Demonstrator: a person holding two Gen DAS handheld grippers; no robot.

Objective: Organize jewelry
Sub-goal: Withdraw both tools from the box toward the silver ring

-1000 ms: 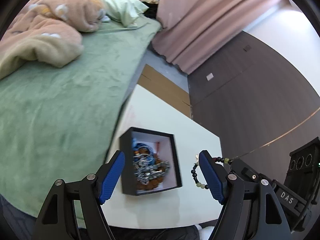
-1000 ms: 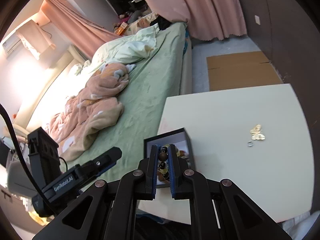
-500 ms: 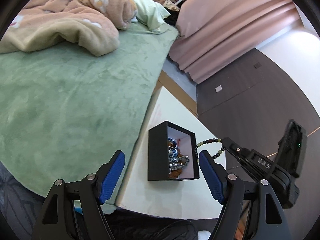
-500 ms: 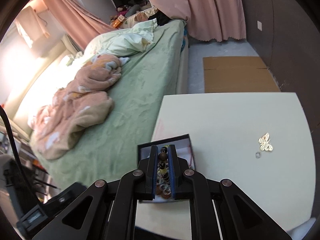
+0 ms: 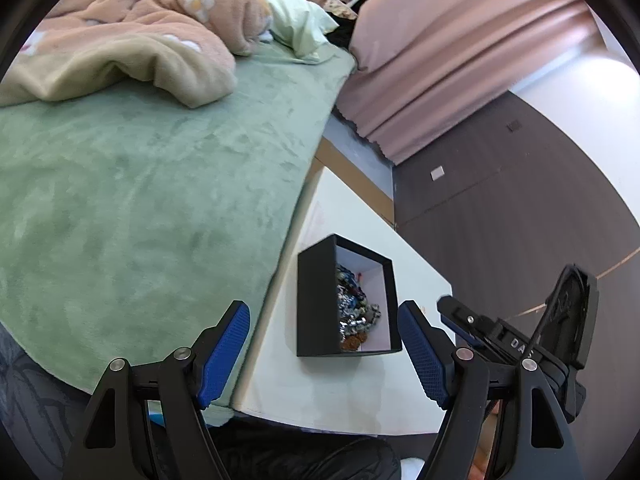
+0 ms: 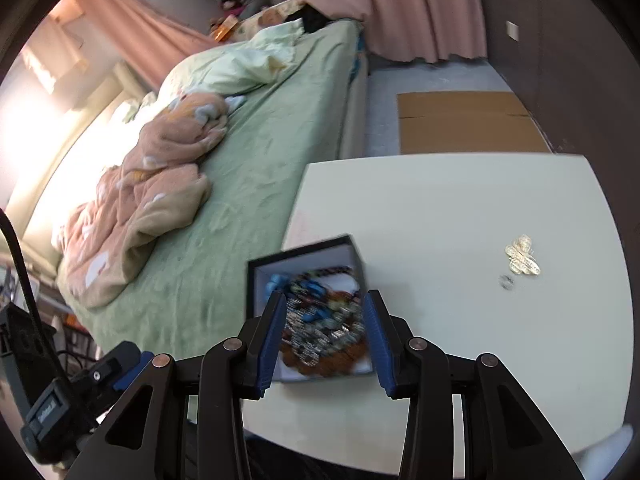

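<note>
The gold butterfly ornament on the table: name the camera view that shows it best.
The right wrist view. There the gold butterfly ornament lies in plain sight on the white table, beside a small ring, right of the black jewelry box. The left wrist view shows none of it, only the box and the table's near part.

The box is black outside and white inside, heaped with jewelry in silver, blue and rusty brown. The table is pale cream; near its right edge lie a pale gold butterfly piece and a small silvery ring. The bed cover is soft green, the blanket peach and beige with white flower shapes. The curtains are dusty pink. Both grippers' pads are blue with a dotted texture on black frames.
</note>
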